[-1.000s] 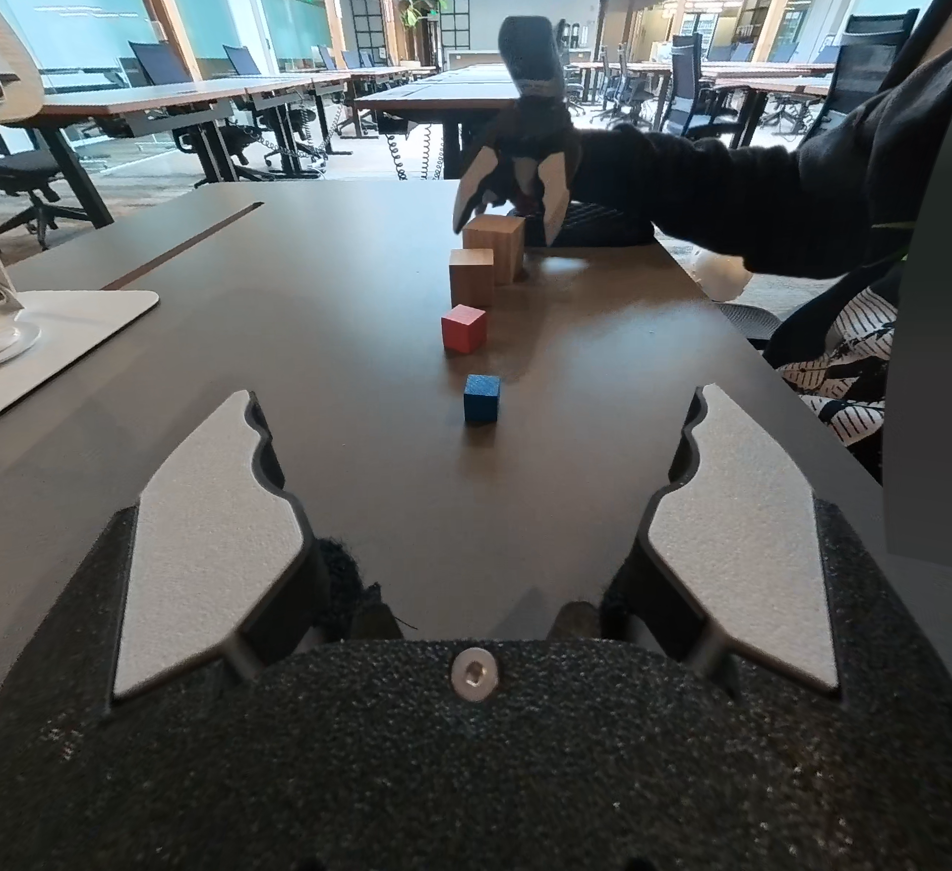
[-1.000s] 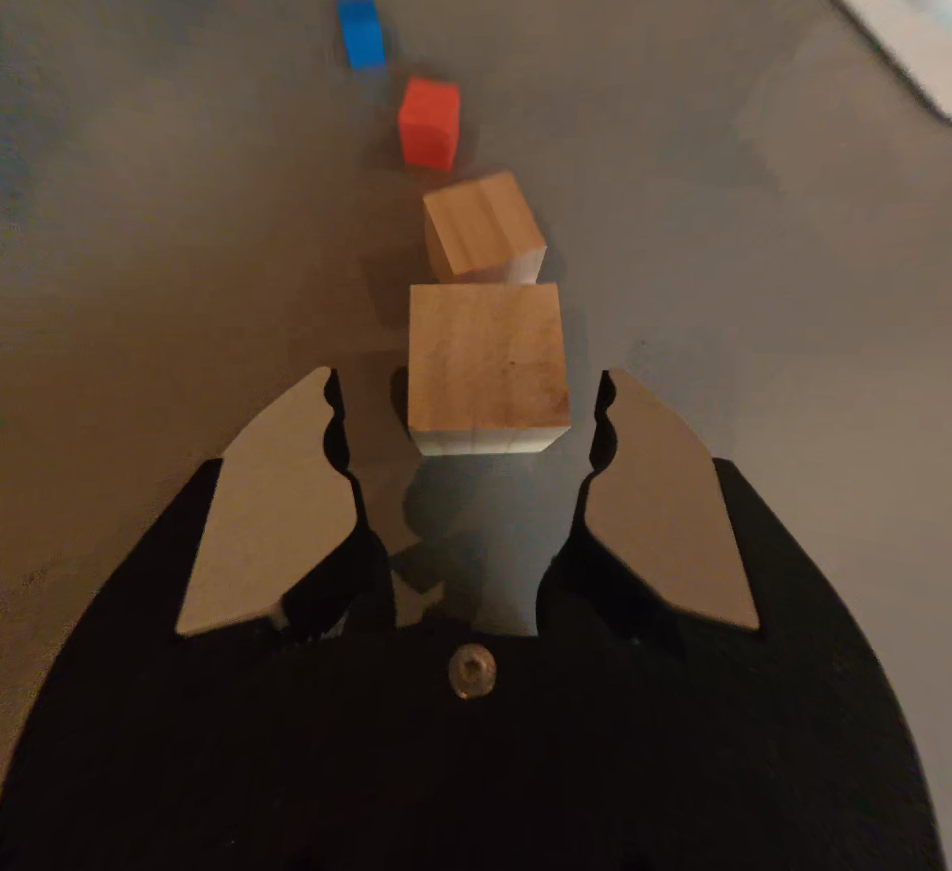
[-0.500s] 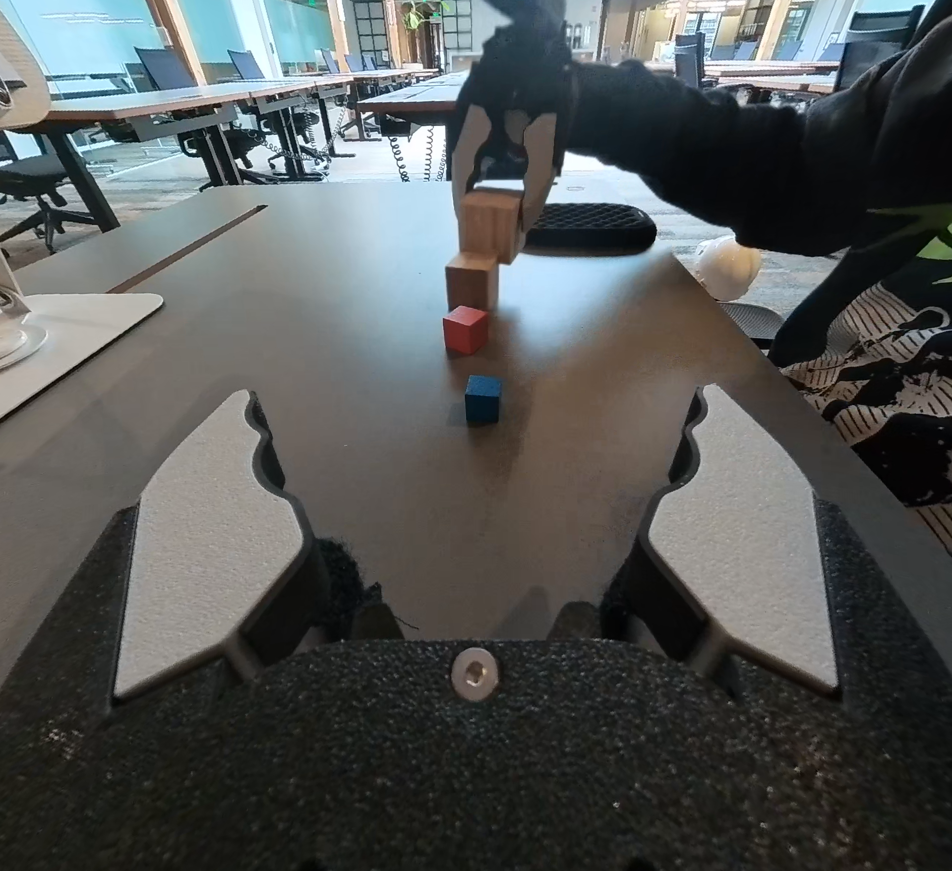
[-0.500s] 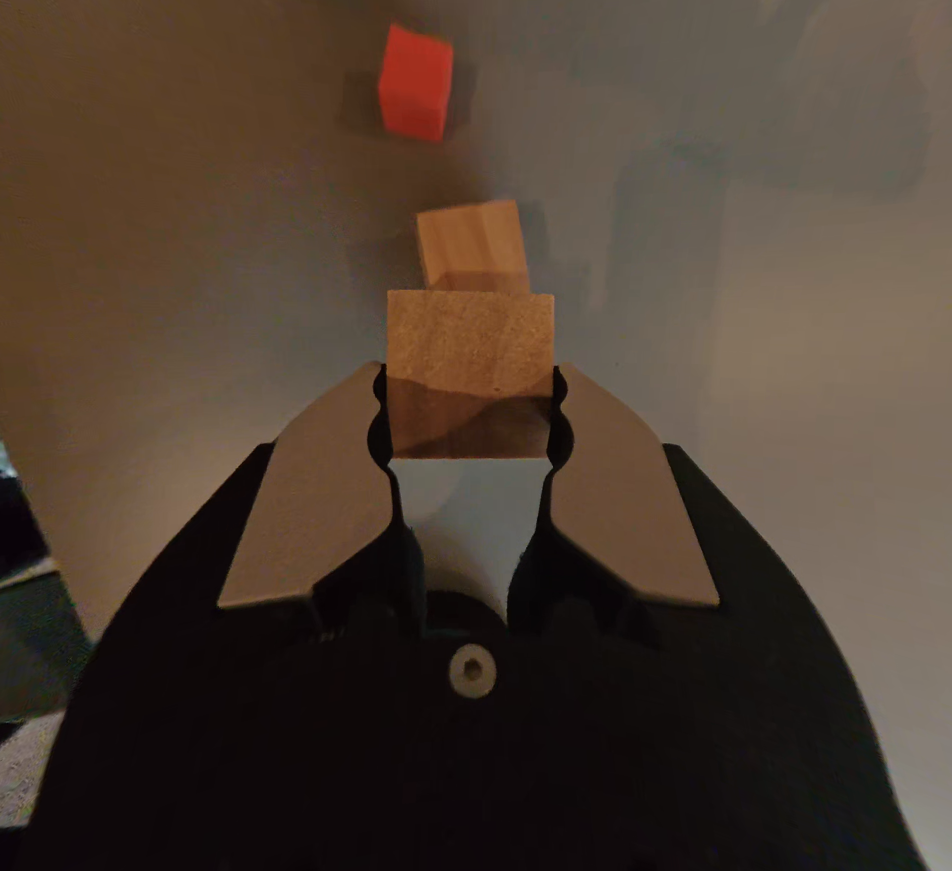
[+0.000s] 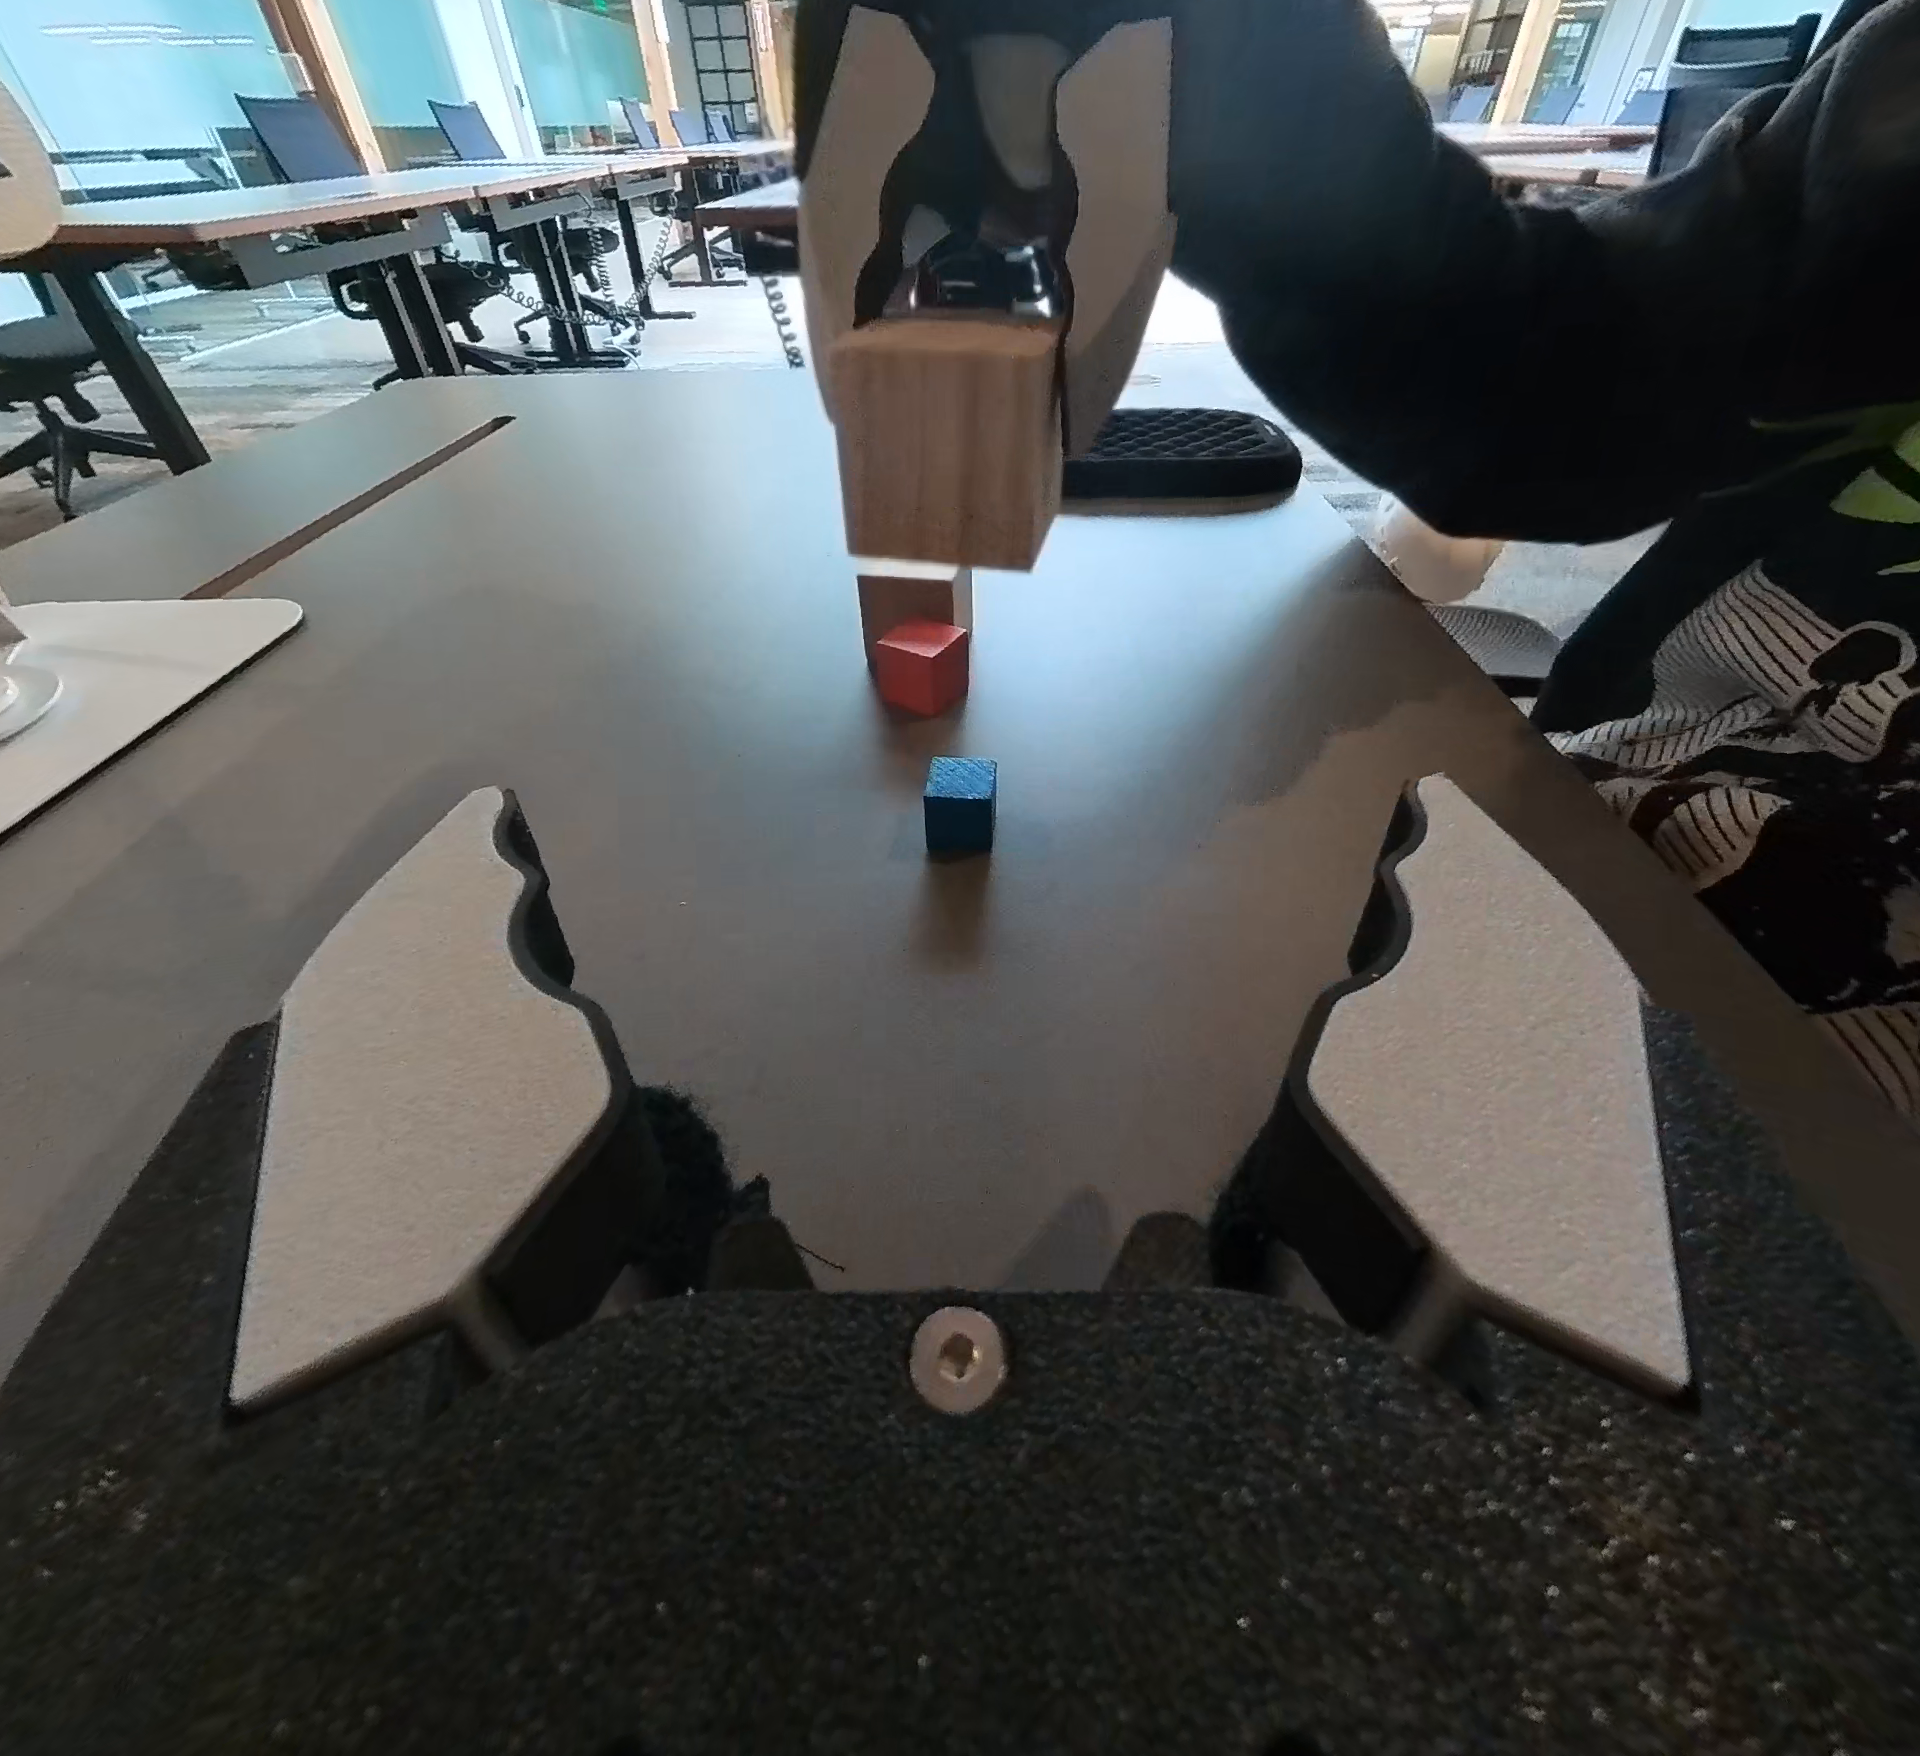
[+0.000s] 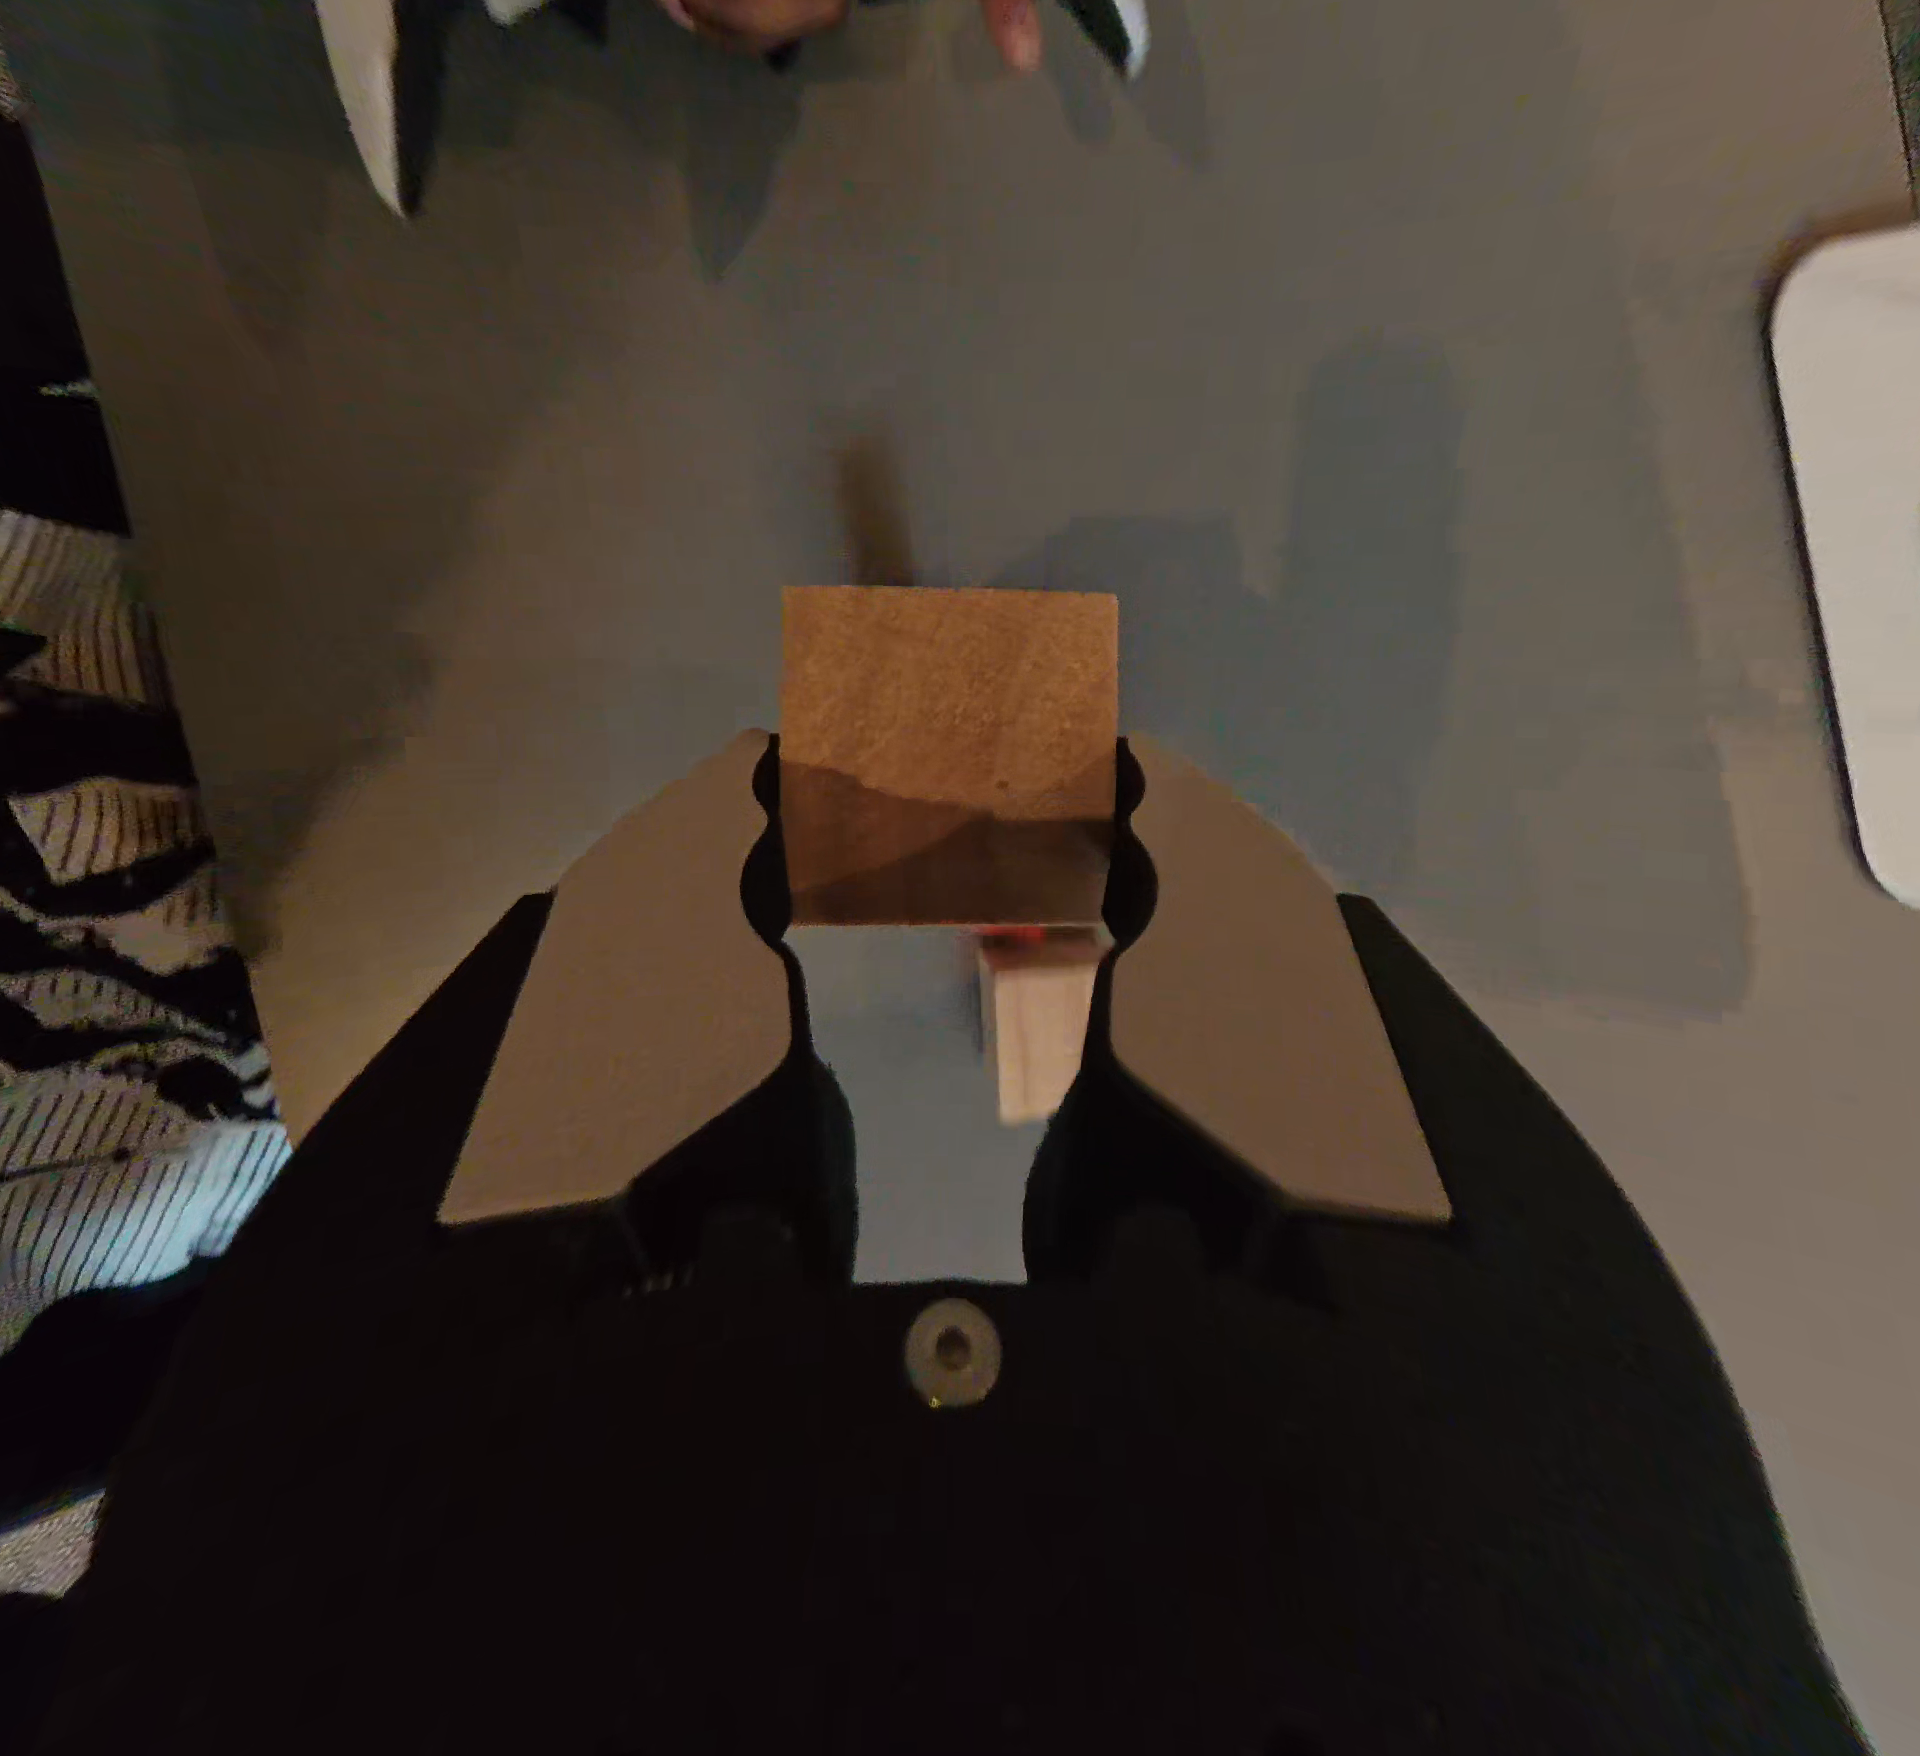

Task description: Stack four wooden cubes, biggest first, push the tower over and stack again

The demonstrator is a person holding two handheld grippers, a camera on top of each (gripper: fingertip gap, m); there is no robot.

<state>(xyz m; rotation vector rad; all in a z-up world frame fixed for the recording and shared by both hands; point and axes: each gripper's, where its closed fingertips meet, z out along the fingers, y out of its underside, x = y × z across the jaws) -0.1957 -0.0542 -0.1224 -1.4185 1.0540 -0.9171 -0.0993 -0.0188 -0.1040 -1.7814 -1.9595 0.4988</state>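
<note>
Gripping biggest cube [image 6: 948, 730] midair (right gripper [image 6: 948, 833])

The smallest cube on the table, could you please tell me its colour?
Blue; the smallest cube shows best in the left wrist view.

A dark tabletop [image 5: 644, 667] is seen, carrying a row of cubes: a blue cube [image 5: 959, 804] nearest, a red cube [image 5: 921, 681] beyond it, a plain wooden cube [image 5: 914, 603] just behind that. A white mat [image 5: 135, 667] is laid at the left, a black mesh pad [image 5: 1179, 451] at the far edge.
</note>
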